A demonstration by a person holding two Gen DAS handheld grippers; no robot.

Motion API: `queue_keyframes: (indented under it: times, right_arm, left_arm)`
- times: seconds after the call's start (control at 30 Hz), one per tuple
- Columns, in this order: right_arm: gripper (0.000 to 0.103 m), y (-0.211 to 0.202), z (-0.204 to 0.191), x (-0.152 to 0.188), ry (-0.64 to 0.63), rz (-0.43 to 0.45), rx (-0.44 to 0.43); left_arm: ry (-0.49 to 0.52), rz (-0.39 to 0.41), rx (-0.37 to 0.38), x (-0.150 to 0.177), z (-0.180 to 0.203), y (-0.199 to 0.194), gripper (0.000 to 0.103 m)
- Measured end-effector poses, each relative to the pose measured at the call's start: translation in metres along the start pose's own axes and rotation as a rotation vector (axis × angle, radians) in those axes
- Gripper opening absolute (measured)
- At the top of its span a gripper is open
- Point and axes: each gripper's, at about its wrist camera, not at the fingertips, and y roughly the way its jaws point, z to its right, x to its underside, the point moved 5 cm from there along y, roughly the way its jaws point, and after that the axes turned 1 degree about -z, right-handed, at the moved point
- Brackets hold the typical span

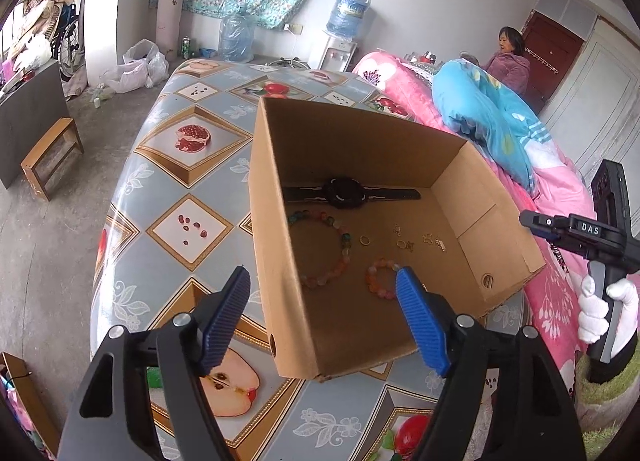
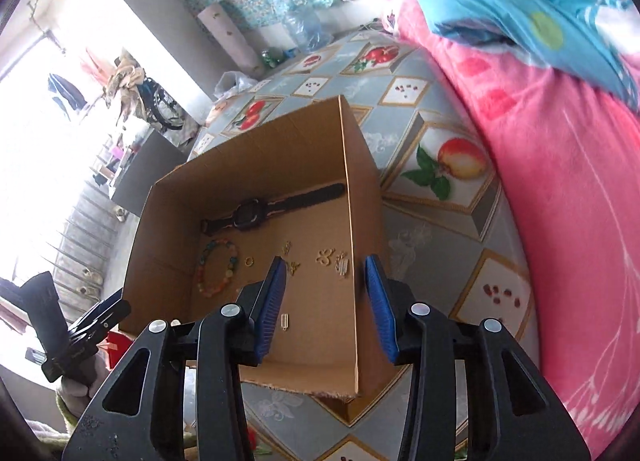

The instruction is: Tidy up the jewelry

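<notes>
An open cardboard box (image 1: 280, 245) stands on a fruit-patterned table (image 1: 188, 181). Inside lie a black watch (image 1: 346, 192), a large bead bracelet (image 1: 344, 245), a small orange bead bracelet (image 1: 376, 281), a gold ring (image 1: 364, 239) and several small gold pieces (image 1: 434, 241). My left gripper (image 1: 322, 315) is open and empty, its jaws on either side of the box's near left wall. My right gripper (image 2: 326, 307) is open and empty, astride the box's right wall (image 2: 352, 245). The watch (image 2: 256, 213), large bracelet (image 2: 218, 267) and gold pieces (image 2: 324, 257) show in the right wrist view.
A bed with a pink blanket (image 1: 560, 293) and a blue quilt (image 1: 488, 117) runs along the table's right side. A person (image 1: 510, 57) sits at the far end. A wooden stool (image 1: 52, 157) and a dark cabinet (image 1: 28, 117) stand on the floor at left.
</notes>
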Motion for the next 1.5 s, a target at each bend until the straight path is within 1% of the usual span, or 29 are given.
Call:
queue_keyframes:
  times: [0.07, 0.17, 0.27, 0.37, 0.63, 0.83, 0.87, 1.13, 1.3, 1.43, 1.5]
  right_arm:
    - [0.044, 0.006, 0.003, 0.01, 0.015, -0.006, -0.011]
    - [0.045, 0.009, 0.005, 0.016, 0.02, -0.006, -0.015]
    - [0.045, 0.008, 0.01, 0.019, 0.04, -0.005, -0.044]
    - [0.045, 0.012, 0.013, 0.022, 0.048, -0.011, -0.055]
    - [0.045, 0.011, 0.012, 0.025, 0.046, -0.007, -0.05]
    - [0.046, 0.012, 0.01, 0.025, 0.042, -0.002, -0.023]
    - [0.048, 0.013, 0.009, 0.026, 0.044, -0.005, -0.029]
    - [0.048, 0.011, 0.007, 0.035, 0.056, -0.005, -0.04]
    - [0.048, 0.012, 0.008, 0.034, 0.06, 0.006, -0.036]
    - [0.048, 0.02, 0.01, 0.039, 0.044, -0.005, 0.011]
    - [0.048, 0.024, 0.013, 0.042, 0.046, -0.015, 0.014]
  left_arm:
    - [-0.01, -0.014, 0.0, 0.002, 0.002, 0.005, 0.074]
    - [-0.01, -0.036, 0.0, 0.005, 0.006, 0.011, 0.074]
    - [-0.016, -0.052, 0.002, 0.006, 0.011, 0.017, 0.074]
    - [-0.017, -0.051, -0.016, 0.006, 0.014, 0.02, 0.077]
    - [-0.029, -0.055, -0.043, 0.004, 0.015, 0.026, 0.079]
    - [-0.025, -0.064, -0.064, 0.003, 0.018, 0.029, 0.082]
    - [-0.025, -0.063, -0.07, 0.003, 0.018, 0.029, 0.083]
    - [-0.034, -0.061, -0.1, 0.001, 0.016, 0.03, 0.085]
    - [-0.022, -0.061, -0.101, 0.001, 0.017, 0.03, 0.085]
    - [-0.017, -0.053, -0.099, 0.001, 0.015, 0.031, 0.086]
    - [-0.01, -0.053, -0.112, 0.002, 0.015, 0.032, 0.085]
